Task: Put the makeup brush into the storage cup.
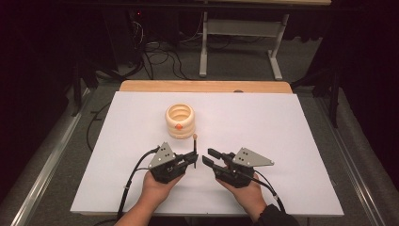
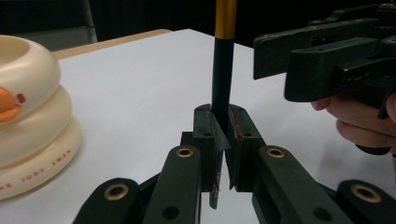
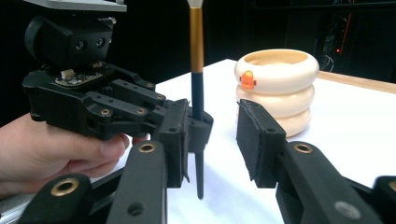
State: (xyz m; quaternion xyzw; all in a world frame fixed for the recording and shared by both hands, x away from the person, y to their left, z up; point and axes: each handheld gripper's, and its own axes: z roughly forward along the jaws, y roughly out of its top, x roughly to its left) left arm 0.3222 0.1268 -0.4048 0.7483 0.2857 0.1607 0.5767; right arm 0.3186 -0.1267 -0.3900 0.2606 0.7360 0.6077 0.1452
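Note:
A thin brush (image 1: pixel 195 145) with a black handle, a gold band and a pale tip stands upright over the white mat. My left gripper (image 1: pixel 192 158) is shut on its black lower handle (image 2: pixel 222 79), with the stick pinched between the pads (image 2: pixel 205 140). My right gripper (image 1: pixel 208 156) faces it from the right, open. In the right gripper view its pads (image 3: pixel 259 140) stand apart, and the brush (image 3: pixel 197 93) and the left gripper's tips (image 3: pixel 198 126) are just past its left pad. A cream ringed cup (image 1: pixel 179 120) with an orange duck mark stands behind the grippers.
The white mat (image 1: pixel 263 122) covers a wooden table whose far edge (image 1: pixel 207 86) shows beyond it. The cup (image 2: pixel 28 116) is close on the left gripper's left side. On the floor behind are cables (image 1: pixel 160 56) and a grey table frame (image 1: pixel 240 28).

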